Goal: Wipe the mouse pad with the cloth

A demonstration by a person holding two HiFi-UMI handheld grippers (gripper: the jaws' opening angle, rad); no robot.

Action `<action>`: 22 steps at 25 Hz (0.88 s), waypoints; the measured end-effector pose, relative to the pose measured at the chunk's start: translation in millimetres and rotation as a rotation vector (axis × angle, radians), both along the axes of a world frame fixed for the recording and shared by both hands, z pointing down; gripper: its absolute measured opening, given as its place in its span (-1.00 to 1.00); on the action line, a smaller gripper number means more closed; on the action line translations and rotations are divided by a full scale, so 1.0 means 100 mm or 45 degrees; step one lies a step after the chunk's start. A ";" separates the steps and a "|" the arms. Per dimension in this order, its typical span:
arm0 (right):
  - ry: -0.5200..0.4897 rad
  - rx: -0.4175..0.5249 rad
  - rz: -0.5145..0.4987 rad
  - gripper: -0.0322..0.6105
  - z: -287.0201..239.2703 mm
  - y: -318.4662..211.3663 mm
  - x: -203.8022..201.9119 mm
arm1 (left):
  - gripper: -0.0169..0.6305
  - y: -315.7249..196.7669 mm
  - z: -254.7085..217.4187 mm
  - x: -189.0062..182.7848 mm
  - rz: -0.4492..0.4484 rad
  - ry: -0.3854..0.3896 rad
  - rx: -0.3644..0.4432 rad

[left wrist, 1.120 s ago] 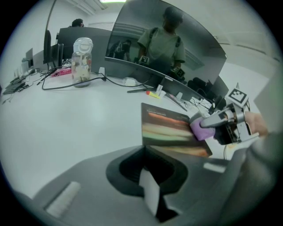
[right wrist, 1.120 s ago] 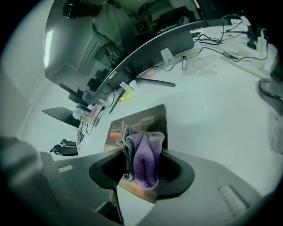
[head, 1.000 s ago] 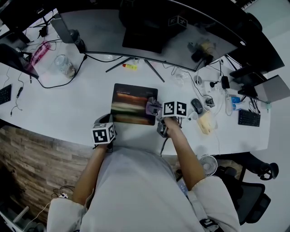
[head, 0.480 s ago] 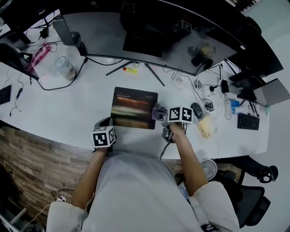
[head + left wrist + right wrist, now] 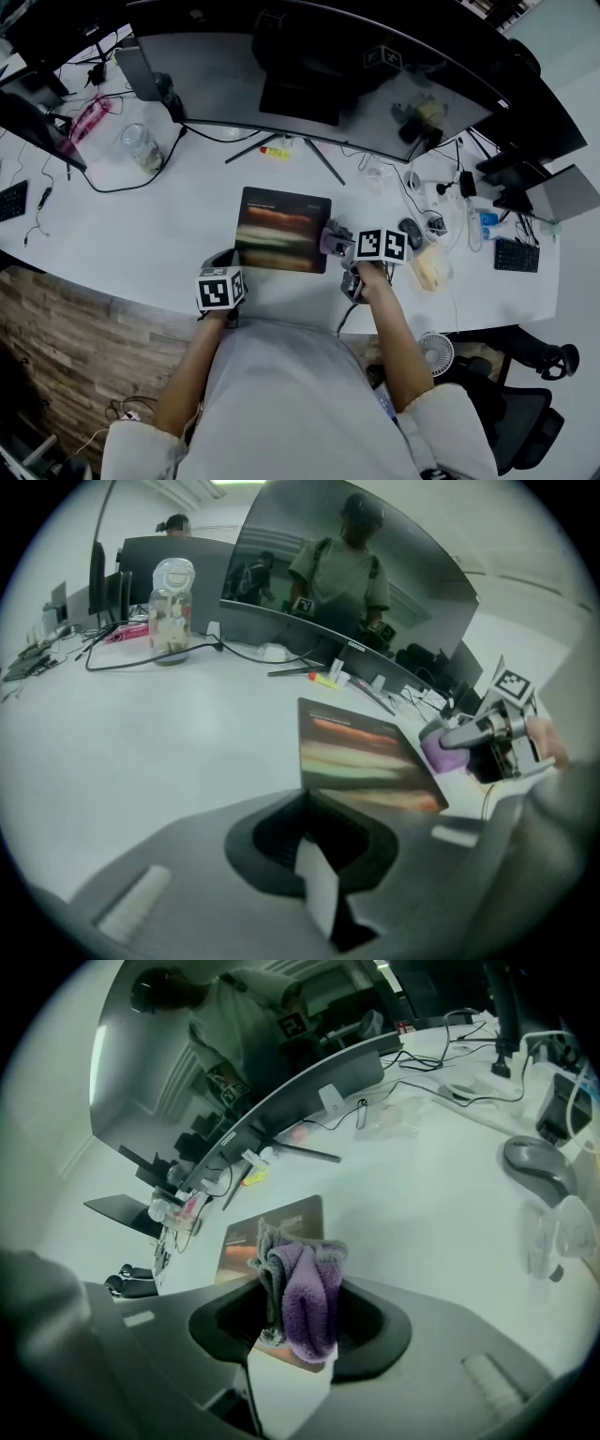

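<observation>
Right tool (image 5: 292, 1358) pinches a bunched purple terry cloth (image 5: 307, 1302); we judge it light and limp. Left tool (image 5: 319, 892) closed, empty, near the dark rectangular mouse pad (image 5: 281, 228).

bright, even light; fisheye edges w/ dark vignette, foreground blurry.

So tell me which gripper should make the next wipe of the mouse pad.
Right. The right gripper is shut on the bunched purple terry cloth at the right edge of the dark rectangular mouse pad. The left gripper is shut on nothing, beside the pad's near-left corner.
</observation>
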State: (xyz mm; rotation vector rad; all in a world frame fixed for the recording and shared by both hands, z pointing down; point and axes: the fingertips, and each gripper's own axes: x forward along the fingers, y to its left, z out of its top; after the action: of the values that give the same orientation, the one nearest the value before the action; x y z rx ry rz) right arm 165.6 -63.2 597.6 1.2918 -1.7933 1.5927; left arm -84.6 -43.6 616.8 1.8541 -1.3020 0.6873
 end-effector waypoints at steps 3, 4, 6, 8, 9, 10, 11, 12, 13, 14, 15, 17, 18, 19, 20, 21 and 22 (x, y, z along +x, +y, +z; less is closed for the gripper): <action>-0.086 0.012 -0.031 -0.30 -0.05 0.00 -0.32 | -0.95 0.02 0.00 -0.01 -0.003 -0.001 -0.010; -0.104 0.014 -0.045 -0.30 -0.06 0.00 -0.43 | -0.95 0.02 0.00 -0.01 -0.002 0.000 -0.009; -0.124 0.014 -0.082 -0.30 -0.08 0.01 -0.65 | -0.95 0.01 0.00 0.00 0.001 0.003 -0.007; -0.134 0.014 -0.130 -0.30 -0.07 0.02 -0.87 | -0.95 0.00 -0.01 0.00 0.001 0.008 -0.011; -0.137 0.014 -0.154 -0.30 -0.06 0.04 -0.97 | -0.95 0.00 -0.01 -0.01 0.001 0.011 -0.013; -0.141 0.014 -0.174 -0.30 -0.05 0.07 -1.07 | -0.95 0.00 0.00 -0.01 0.001 0.013 -0.015; -0.144 0.012 -0.191 -0.30 -0.04 0.09 -1.17 | -0.95 0.00 0.00 0.00 0.002 0.015 -0.015; -0.145 0.011 -0.205 -0.30 -0.03 0.12 -1.26 | -0.95 0.00 0.00 0.00 0.005 0.016 -0.014; -0.143 0.012 -0.218 -0.30 -0.02 0.14 -1.35 | -0.95 0.00 0.00 0.00 0.008 0.018 -0.014; -0.140 0.015 -0.227 -0.30 -0.01 0.16 -1.43 | -0.95 0.00 0.00 0.00 0.011 0.021 -0.017; -0.137 0.019 -0.233 -0.30 -0.01 0.17 -1.51 | -0.95 0.00 0.00 0.00 0.013 0.026 -0.021; -0.130 0.029 -0.242 -0.30 0.01 0.19 -1.66 | -0.95 0.00 0.01 -0.01 0.014 0.039 -0.036; -0.128 0.034 -0.249 -0.30 0.01 0.20 -1.72 | -0.95 0.00 0.01 -0.01 0.014 0.046 -0.043; -0.127 0.039 -0.257 -0.30 0.01 0.20 -1.78 | -0.95 -0.01 0.01 -0.02 0.014 0.051 -0.047; -0.128 0.041 -0.263 -0.30 0.02 0.21 -1.83 | -0.95 0.00 0.01 -0.02 0.015 0.054 -0.049; -0.128 0.041 -0.267 -0.30 0.03 0.21 -1.86 | -0.95 0.00 0.01 -0.02 0.017 0.053 -0.049; -0.130 0.040 -0.269 -0.30 0.03 0.21 -1.90 | -0.95 0.00 0.01 -0.02 0.019 0.049 -0.048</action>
State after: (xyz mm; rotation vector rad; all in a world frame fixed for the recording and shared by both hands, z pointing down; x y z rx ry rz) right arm -23.9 -42.0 600.7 1.0119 -1.9516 1.5428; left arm -86.3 -43.4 617.4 1.8395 -1.2439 0.6766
